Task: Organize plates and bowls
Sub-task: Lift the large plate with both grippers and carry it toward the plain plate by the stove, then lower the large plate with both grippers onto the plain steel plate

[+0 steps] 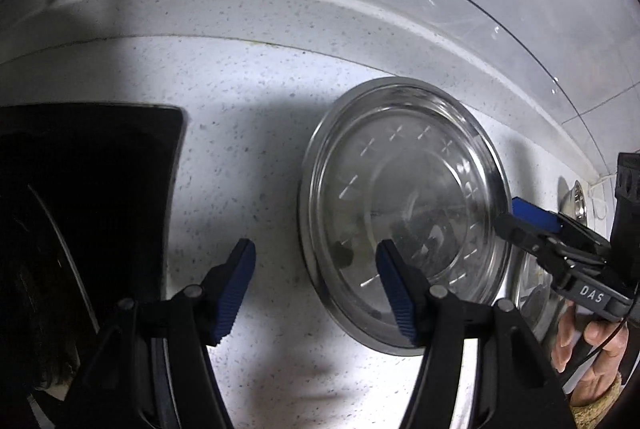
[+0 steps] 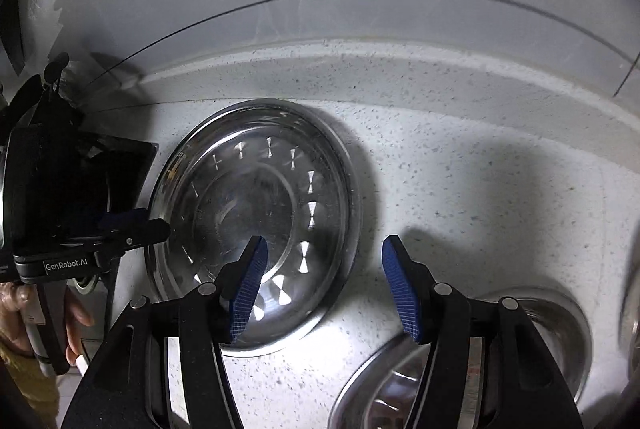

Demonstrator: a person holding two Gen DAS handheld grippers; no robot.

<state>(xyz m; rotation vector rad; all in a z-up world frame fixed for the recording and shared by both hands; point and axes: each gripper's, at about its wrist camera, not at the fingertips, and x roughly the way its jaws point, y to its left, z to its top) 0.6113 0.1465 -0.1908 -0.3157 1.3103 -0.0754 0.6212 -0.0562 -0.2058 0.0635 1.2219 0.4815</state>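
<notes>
One shallow stainless-steel plate (image 2: 256, 225) lies flat on a white speckled worktop (image 2: 460, 197), close to the raised back edge where the stone curves up to a pale wall. Its broad rim is scuffed and dull, its sunken centre mirror-bright, with a ring of small hourglass-shaped highlights stamped around the inner slope; dark specks and smears mark the well in the left wrist view.

Both grippers hang over the plate from opposite sides, their blue ribbed pads apart and clamping nothing. The left gripper (image 1: 316, 289) straddles the plate's left rim, one finger over bare worktop and the other over the steel. The right gripper (image 2: 324, 289) brackets the plate's right rim the same way, its left pad (image 2: 248, 289) above the well and its right pad above the stone.

A black glass hob (image 1: 92, 197) sits on the worktop just left of the plate. Further steel dishes (image 2: 552, 329) crowd the near right part of the worktop, partly hidden behind the right gripper's frame. A person's hand (image 1: 588, 345) grips the right tool's handle.
</notes>
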